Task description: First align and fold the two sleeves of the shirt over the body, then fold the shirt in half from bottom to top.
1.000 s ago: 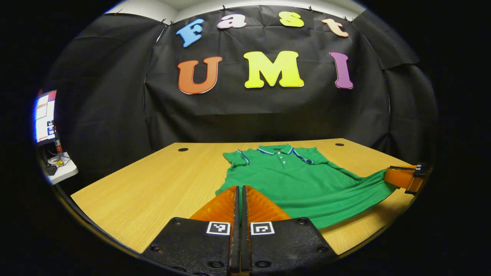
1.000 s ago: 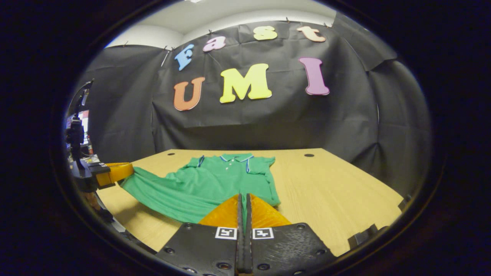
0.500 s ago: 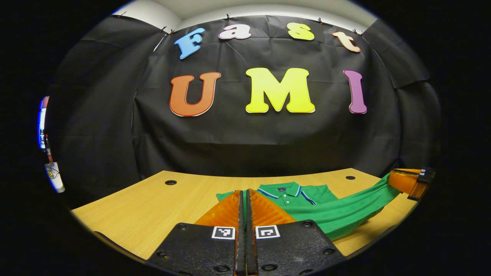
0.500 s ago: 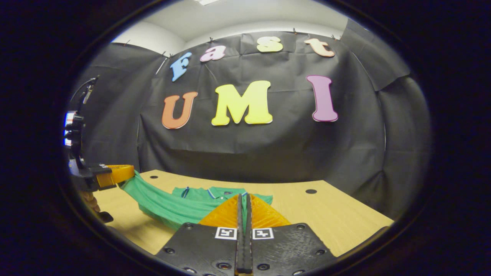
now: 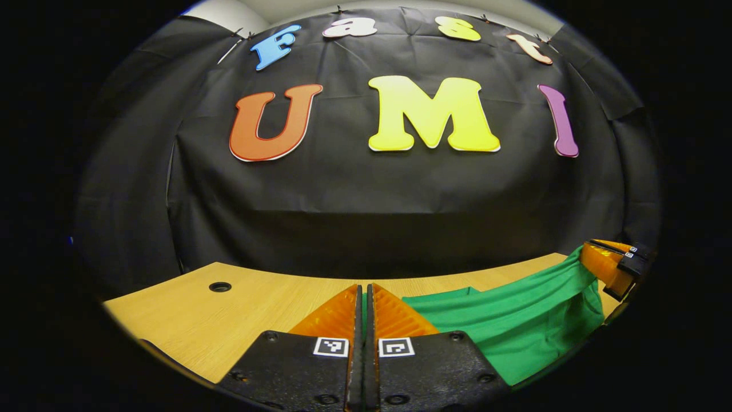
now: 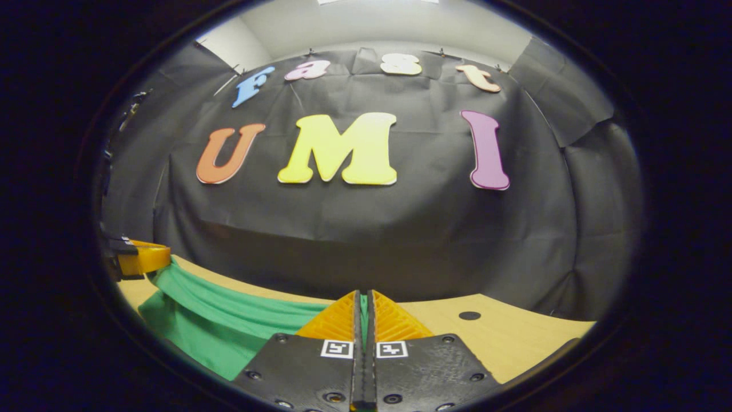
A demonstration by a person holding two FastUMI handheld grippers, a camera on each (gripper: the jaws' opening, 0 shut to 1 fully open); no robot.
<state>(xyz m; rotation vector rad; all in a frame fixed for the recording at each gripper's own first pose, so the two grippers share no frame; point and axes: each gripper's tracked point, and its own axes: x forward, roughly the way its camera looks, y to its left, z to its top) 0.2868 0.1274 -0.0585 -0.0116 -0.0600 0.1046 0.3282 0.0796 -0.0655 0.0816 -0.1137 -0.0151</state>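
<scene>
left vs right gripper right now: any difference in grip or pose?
Little to separate them. In the left gripper view the left gripper sits level with the green shirt stretching off to its right; in the right gripper view the right gripper has the shirt stretching off to its left. The far right gripper appears tilted. Shared: both are shut on the shirt's hem, held taut between them above the wooden table.

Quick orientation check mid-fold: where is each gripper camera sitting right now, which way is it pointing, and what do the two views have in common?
Left gripper view: rides on the left gripper, low over the table, facing the booth's back wall; its own shut fingers pinch the green shirt; the right gripper shows far right.
Right gripper view: rides on the right gripper, same low forward aim; its own fingers pinch the shirt; the left gripper shows at far left.
Shared: shirt, table, wall, and each other's gripper.
</scene>
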